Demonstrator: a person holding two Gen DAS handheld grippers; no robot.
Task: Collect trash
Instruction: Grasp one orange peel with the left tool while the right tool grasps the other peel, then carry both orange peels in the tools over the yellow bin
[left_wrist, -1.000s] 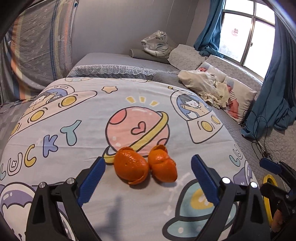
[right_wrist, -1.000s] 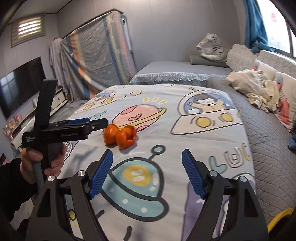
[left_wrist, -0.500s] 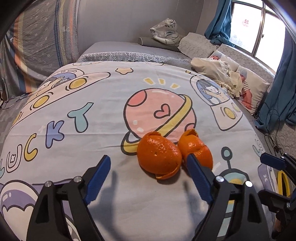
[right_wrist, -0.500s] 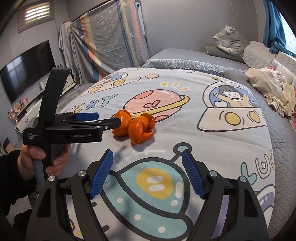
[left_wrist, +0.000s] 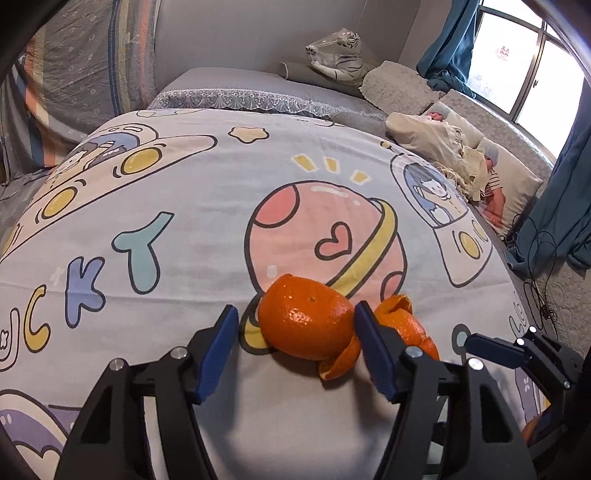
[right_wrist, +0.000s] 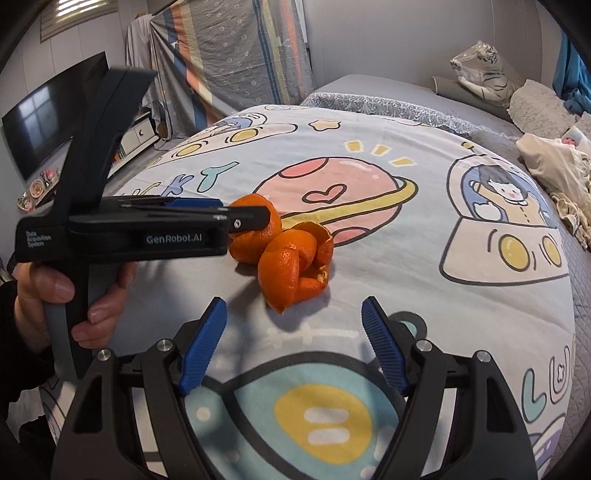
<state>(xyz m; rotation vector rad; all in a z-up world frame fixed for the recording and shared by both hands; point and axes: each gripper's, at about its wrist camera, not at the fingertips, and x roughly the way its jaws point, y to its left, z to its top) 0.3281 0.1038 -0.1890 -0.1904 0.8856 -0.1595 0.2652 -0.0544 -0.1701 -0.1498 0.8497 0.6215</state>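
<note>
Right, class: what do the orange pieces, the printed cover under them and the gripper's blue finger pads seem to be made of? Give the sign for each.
Orange pieces: citrus peel, glossy and dimpled, with curled torn edges.
Printed cover: woven fabric, matte, with soft folds and a cartoon print; probably cotton or a blend.
Blue finger pads: ribbed and dull, likely rubber or soft plastic, on black hard-plastic arms.

Two orange peels lie touching on the bed (left_wrist: 184, 192); the left peel (left_wrist: 306, 321) sits between the jaws of the left gripper (left_wrist: 295, 347); the right peel (right_wrist: 295, 266) lies just beyond the right gripper (right_wrist: 293, 343); a toy tiger (left_wrist: 340, 51) rests far behind by the wall.
</note>
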